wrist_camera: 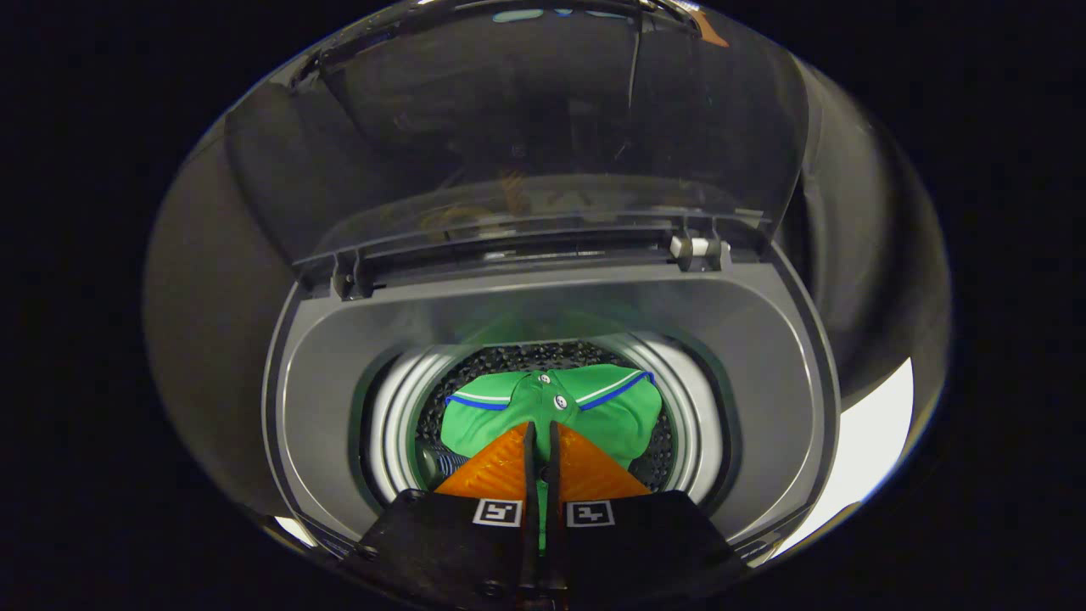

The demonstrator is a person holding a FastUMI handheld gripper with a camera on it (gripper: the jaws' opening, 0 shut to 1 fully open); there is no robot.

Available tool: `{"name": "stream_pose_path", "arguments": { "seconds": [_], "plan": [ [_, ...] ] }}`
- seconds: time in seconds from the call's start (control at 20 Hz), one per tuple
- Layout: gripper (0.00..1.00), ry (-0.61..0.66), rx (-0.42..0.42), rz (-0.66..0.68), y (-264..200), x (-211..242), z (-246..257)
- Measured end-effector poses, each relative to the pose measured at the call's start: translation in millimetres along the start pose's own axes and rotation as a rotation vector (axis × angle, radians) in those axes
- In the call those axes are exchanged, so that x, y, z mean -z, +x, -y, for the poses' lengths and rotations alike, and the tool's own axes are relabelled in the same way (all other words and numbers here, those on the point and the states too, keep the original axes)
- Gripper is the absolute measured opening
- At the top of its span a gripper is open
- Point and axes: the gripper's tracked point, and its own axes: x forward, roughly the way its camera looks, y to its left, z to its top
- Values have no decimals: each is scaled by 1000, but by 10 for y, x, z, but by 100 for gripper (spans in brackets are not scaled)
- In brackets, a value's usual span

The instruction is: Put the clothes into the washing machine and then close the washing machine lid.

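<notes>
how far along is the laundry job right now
Done: the green shirt is down in the washing machine's drum. In hand: the gripper is shut on the shirt, its fingers pinching the fabric near the collar, so the release is pending. Left: let go, pull out, and close the lid, which stands open.
</notes>
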Motion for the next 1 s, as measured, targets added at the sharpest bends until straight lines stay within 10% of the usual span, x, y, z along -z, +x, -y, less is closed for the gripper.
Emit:
{"name": "stream_pose_path", "arguments": {
  "seconds": [0.55, 0.8, 1.0],
  "plan": [
    [8, 44, 8, -65, 175, 197, -39],
    [96, 21, 0, -68, 91, 229, -96],
    [97, -6, -11, -34, -68, 177, -177]
  ]
}}
